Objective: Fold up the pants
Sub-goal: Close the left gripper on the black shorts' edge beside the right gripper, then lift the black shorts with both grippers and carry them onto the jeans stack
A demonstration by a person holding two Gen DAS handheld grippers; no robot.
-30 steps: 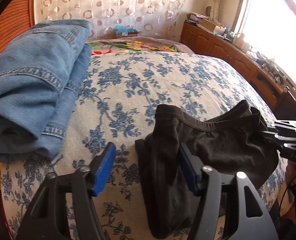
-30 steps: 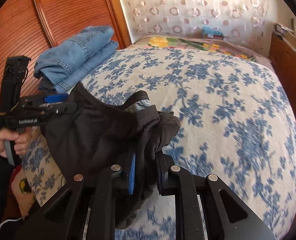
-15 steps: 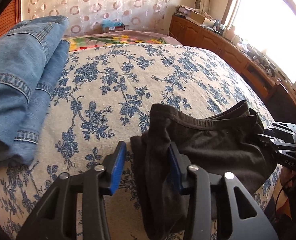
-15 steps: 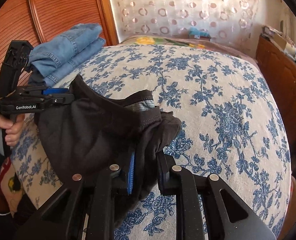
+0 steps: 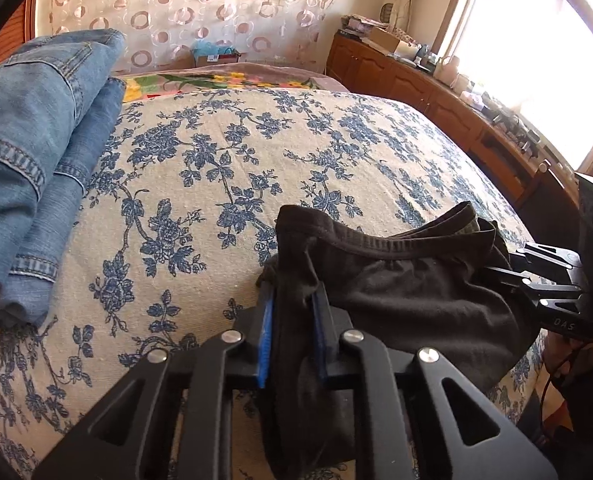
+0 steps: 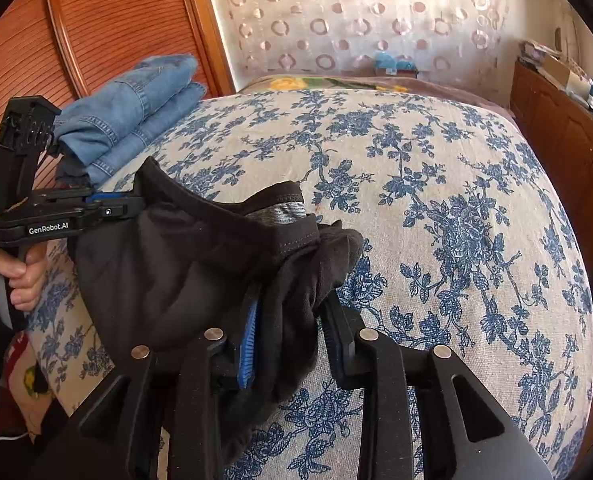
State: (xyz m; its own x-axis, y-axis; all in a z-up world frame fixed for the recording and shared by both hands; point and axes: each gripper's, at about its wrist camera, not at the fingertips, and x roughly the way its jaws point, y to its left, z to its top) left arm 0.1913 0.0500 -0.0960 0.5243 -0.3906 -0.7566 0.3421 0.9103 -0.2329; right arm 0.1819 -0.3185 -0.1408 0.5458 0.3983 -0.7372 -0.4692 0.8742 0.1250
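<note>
The left gripper point(image 5: 292, 332) has just been closed onto the dark pants point(image 5: 396, 280); the right gripper point(image 6: 292, 340) has just been opened, cloth loosely between. The waistband is stretched crosswise between both.

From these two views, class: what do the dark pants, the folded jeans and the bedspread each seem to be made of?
Dark pants: soft matte knit, likely cotton jersey; it drapes limply and has a ribbed waistband.
Jeans: washed blue denim; pale fading, visible stitched seams and hems.
Bedspread: woven cloth, probably cotton or a blend; slightly nubby cream surface with a blue floral print.
</note>
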